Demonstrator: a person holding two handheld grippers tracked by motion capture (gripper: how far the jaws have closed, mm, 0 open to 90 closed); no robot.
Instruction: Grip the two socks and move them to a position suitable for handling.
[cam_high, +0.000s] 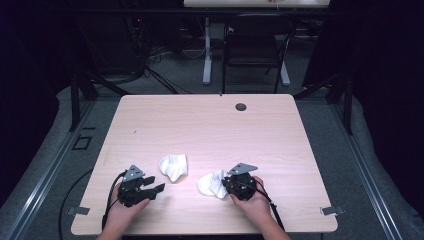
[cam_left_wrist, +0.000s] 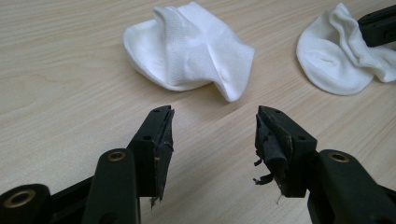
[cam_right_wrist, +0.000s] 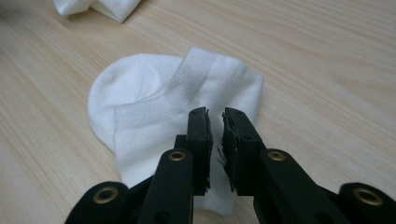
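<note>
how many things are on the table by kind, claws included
white socks: 2, one sock lying loose ahead of the left claw, the other sock at the right claw
black claws: 2
total: 4

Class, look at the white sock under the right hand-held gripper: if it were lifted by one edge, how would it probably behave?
The sock lies creased and folded flat on the table, so it would probably droop, not hold its shape. It looks like thin knit, so likely light. The right hand-held gripper has its jaws nearly together over one edge, so the rest would likely dangle.
</note>
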